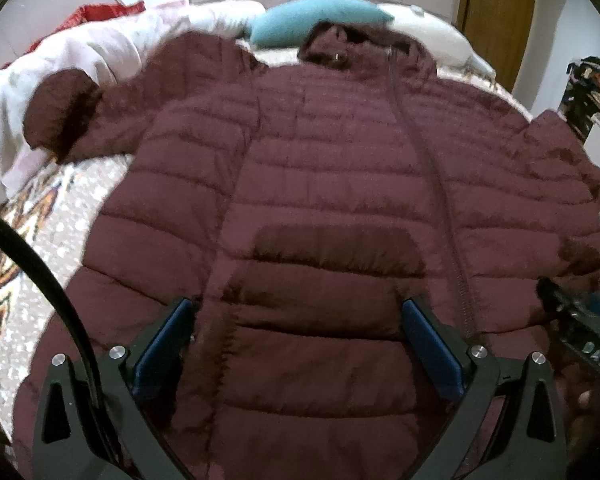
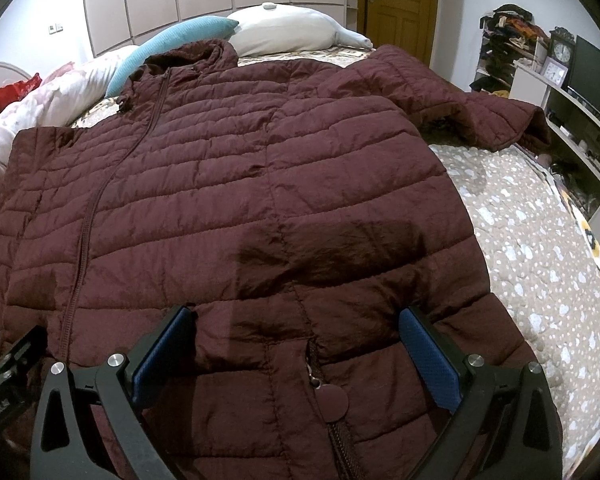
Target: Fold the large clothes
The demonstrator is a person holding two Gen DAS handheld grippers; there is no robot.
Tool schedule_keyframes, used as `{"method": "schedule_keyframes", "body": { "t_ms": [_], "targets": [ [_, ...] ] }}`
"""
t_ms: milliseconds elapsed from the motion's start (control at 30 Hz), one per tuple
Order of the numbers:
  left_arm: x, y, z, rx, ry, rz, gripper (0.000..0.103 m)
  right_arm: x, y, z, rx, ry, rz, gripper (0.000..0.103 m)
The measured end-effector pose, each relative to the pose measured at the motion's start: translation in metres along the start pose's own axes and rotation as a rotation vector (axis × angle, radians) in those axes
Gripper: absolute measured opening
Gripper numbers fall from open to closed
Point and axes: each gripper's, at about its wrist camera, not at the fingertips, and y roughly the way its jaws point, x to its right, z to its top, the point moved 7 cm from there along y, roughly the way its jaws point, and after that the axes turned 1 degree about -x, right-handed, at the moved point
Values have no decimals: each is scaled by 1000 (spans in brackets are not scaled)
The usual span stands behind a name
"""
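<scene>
Jacket [image 2: 236,184]: spread flat, front up, on bed [image 2: 520,248]. Left gripper [image 1: 296,336], right gripper [image 2: 296,336]: jaws apart, empty, over hem. Risk: puffy slick quilting slipping from a shallow pinch

Jacket [image 2: 236,184]: quilted maroon cloth, faint sheen, probably nylon. Right gripper [image 2: 296,344]: matt black plastic, textured blue pads, bright metal screws. Door [image 2: 400,0] at 12 o'clock: glossy wood.

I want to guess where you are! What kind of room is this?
Most likely a bedroom: a maroon puffer jacket lies on a bed with pillows, near a clock on shelves.
</scene>
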Motion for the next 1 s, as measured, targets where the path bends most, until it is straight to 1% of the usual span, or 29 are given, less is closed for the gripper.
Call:
{"method": "schedule_keyframes", "body": {
  "t_ms": [67,167,267,400,533,667,1000],
  "targets": [
    [0,-13,4,34,-3,1,103,0,-1,0,-1,0,1,103],
    [2,-33,10,60,-11,-16,103,1,-3,1,3,2,8,103],
    [6,-55,15,100,5,-15,103,2,-9,2,12,12,21,103],
    [9,-78,16,138,25,-16,103,9,-20,2,31,28,12,103],
    [10,-95,14,159,13,-30,103,16,-35,2,50,32,2,103],
    [10,-114,11,187,17,-24,103,23,-56,4,91,32,-14,103],
    [9,-149,4,215,19,-27,103,25,-106,2,160,18,-5,103]
  ]
}}
